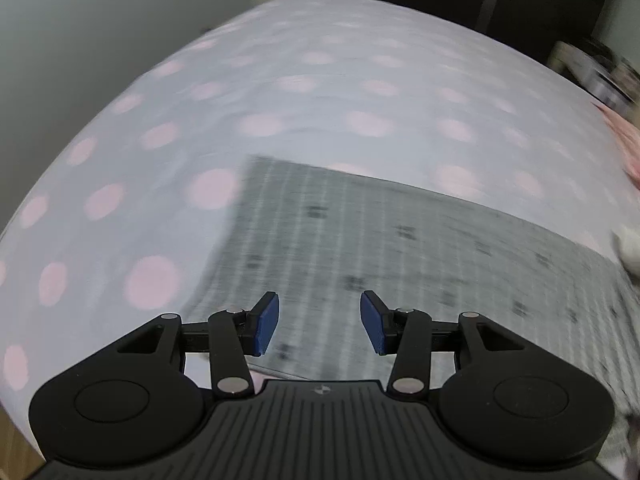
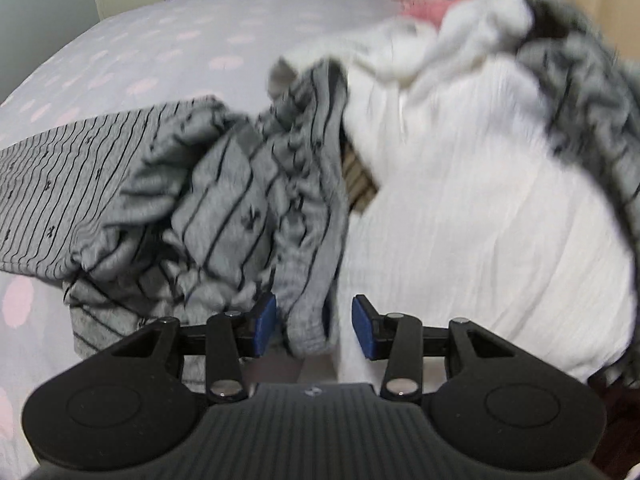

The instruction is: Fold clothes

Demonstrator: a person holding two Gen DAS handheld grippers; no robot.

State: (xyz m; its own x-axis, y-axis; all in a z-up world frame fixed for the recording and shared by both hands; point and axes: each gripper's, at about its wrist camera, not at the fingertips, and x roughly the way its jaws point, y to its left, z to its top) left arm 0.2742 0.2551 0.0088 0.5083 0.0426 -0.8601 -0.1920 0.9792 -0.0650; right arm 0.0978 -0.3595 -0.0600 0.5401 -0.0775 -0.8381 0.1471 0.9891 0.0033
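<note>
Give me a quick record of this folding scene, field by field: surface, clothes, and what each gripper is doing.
surface: bed sheet, pale with pink dots
flat garment: grey striped cloth, spread flat on the sheet
pile: crumpled grey striped garment beside a white garment; something pink behind, blurred
left gripper: open, above the flat cloth, holding nothing
right gripper: open, a grey fabric edge lying between its jaws, not clamped
image quality: motion blur in both views
</note>
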